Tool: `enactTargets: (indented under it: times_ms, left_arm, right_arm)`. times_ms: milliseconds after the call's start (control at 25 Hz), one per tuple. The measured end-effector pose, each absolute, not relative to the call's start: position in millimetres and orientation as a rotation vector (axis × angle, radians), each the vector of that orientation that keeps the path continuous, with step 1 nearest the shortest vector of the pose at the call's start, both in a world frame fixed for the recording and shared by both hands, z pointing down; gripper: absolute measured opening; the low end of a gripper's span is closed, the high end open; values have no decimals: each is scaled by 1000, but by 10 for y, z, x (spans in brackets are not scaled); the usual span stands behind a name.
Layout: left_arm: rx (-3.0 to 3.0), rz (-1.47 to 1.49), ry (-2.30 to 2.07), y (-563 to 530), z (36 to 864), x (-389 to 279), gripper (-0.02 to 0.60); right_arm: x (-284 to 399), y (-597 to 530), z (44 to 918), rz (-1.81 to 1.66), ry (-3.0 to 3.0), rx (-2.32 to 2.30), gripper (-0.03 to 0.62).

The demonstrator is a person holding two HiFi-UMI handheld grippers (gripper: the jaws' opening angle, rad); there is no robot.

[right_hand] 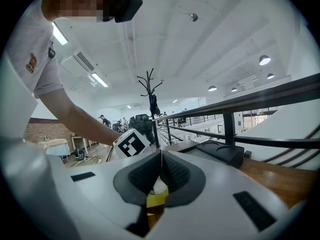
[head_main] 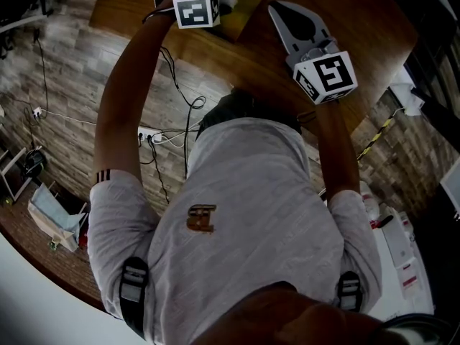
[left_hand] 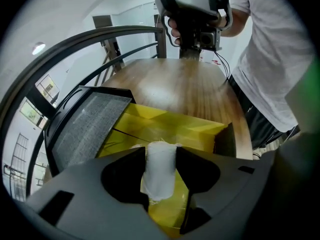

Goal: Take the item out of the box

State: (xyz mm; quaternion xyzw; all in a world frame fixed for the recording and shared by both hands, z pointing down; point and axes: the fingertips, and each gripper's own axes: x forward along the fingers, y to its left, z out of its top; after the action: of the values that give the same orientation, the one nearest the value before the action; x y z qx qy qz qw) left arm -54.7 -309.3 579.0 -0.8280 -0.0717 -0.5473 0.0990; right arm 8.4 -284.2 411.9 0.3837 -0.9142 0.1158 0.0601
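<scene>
The left tongs (left_hand: 161, 153) point steeply down into the open yellow box (left_hand: 195, 129) on the counter (left_hand: 190, 84) and pinch an upright white roll (left_hand: 160, 176) by its sides, apparently for a straight lift out. The right tongs (right_hand: 160, 159), tips closed on nothing visible, hang level beside the box, likely to steady it.

Head view dim and underexposed, corners dark. Gripper views brighter, fisheye, black vignette, edges bent. Ceiling lights (right_hand: 264, 59) blow out slightly; soft glare on table (left_hand: 150, 91), foreground slightly blurred.
</scene>
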Motion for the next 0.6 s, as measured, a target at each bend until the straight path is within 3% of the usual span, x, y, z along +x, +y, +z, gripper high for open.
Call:
enactTargets:
  times_ms: [600]
  left_arm:
    - [-2692,-1288,127,-3002,5045,-526,209]
  right_arm:
    - [-25,-2666,3896,279,-2793,1114,31]
